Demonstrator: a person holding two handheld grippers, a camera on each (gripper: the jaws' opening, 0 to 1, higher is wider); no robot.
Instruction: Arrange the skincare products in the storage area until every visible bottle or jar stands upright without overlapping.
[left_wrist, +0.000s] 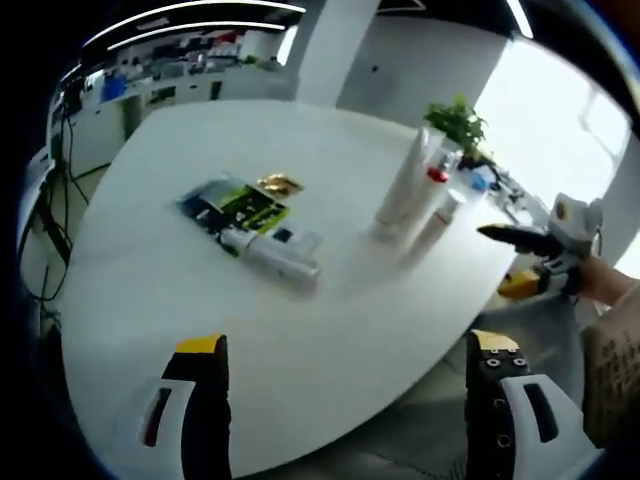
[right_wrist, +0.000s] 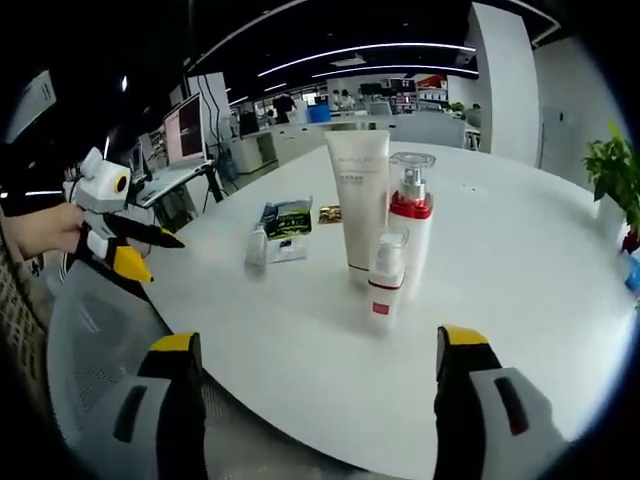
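Both claws spread, empty: left claw (left_wrist: 345, 355), right claw (right_wrist: 318, 352). Tube (right_wrist: 358, 208), pump bottle (right_wrist: 411, 218), small bottle (right_wrist: 385, 280) upright on tabletop (right_wrist: 520, 300); sachets (left_wrist: 240, 207) blurred, labels unreadable.

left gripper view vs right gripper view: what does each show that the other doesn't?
Left gripper view alone: the right gripper, jaws apart, off the table's far edge. Right gripper view alone: the left gripper, open beside the table, and a monitor behind it. Both share the round white table, the upright white tube, red-collared pump bottle, small bottle, the flat pile of sachets and lying bottles, and a potted plant.
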